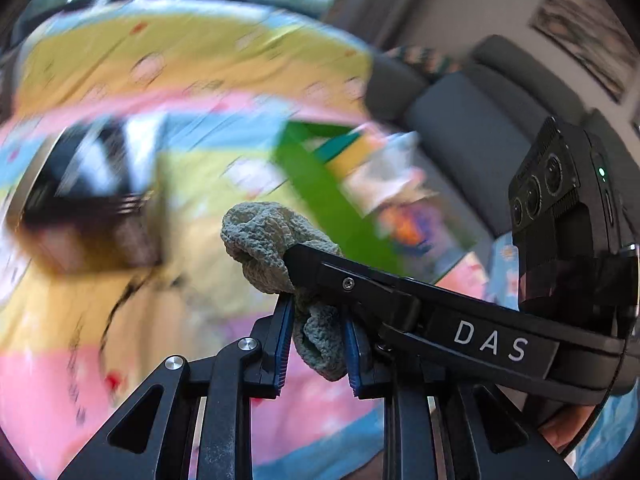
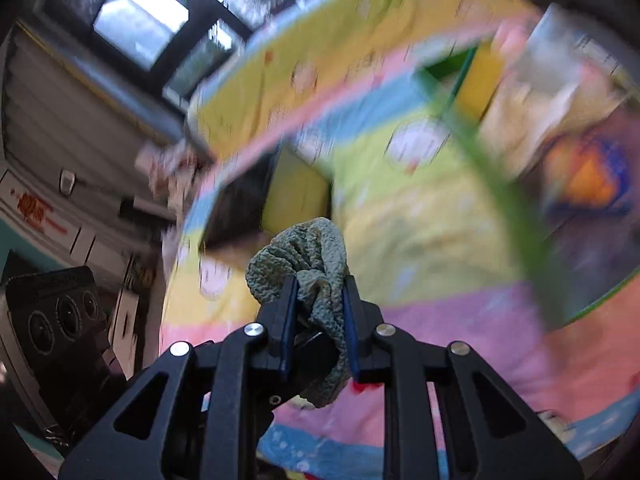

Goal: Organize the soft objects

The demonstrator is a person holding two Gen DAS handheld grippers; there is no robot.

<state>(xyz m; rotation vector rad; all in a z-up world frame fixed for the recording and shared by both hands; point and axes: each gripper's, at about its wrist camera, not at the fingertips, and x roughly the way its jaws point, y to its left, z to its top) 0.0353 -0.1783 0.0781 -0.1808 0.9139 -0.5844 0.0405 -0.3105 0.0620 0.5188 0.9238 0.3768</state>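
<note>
Play mat (image 1: pixel 120 56): the largest item, striped yellow, pink, blue and lilac with small round cartoon prints. It fills most of both wrist views and is heavily blurred.

Sofa (image 1: pixel 472 128): dark grey, from 1 to 3 o'clock in the left wrist view, at the mat's edge.

Window (image 2: pixel 140 20): dark-framed panes at 11 o'clock in the right wrist view.

Green bin (image 1: pixel 320 184): bright green wall running from centre toward 4 o'clock in the left wrist view, standing on the mat. Blurred, colourful contents show inside; they cannot be told apart.

Dark box (image 1: pixel 92 200): black and white, smeared, at 9 o'clock in the left wrist view, on the mat.

Right gripper (image 2: pixel 318 320): tongs drawn narrow, blue pads pressing on the cloth. In the left wrist view its arm crosses in from 3 o'clock with white lettering on the side.

Left gripper (image 1: pixel 318 336): tongs likewise narrow, blue pads clamped on a lower fold of the same cloth.

Cloth (image 1: pixel 264 240): grey-green, crinkled and bunched into a wad, held off the mat between the two grippers, just below centre in both views, beside the green bin.
</note>
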